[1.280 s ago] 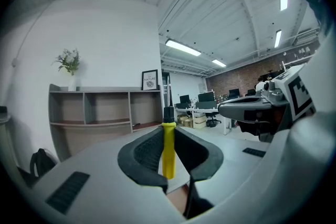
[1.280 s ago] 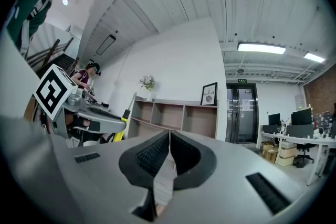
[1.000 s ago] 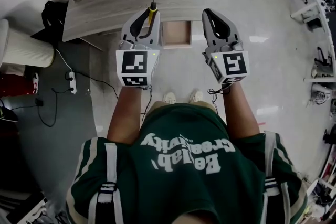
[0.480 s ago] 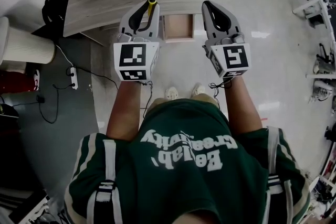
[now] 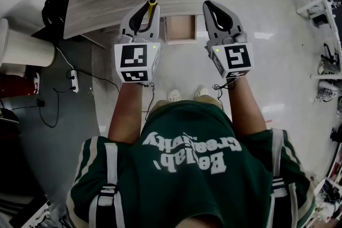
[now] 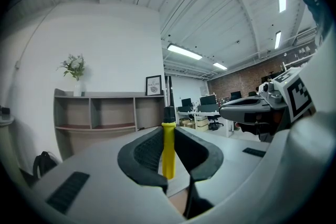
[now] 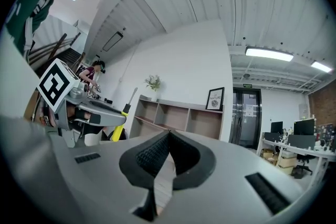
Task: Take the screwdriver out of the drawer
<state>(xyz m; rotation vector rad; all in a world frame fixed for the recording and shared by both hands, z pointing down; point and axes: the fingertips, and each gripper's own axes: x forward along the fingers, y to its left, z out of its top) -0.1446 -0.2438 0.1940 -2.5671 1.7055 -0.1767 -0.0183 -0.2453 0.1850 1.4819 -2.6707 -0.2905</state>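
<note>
as left fingers (image 6: 143, 153) pinch, screwdriver (image 6: 168, 150) upright between

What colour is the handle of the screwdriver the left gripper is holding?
The screwdriver handle is yellow, with a black collar above. Left gripper view shows it best.

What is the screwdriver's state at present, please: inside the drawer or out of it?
Out. The left claw is shut on the screwdriver at its yellow handle, holding it in the air, apart from the open drawer below.
</note>
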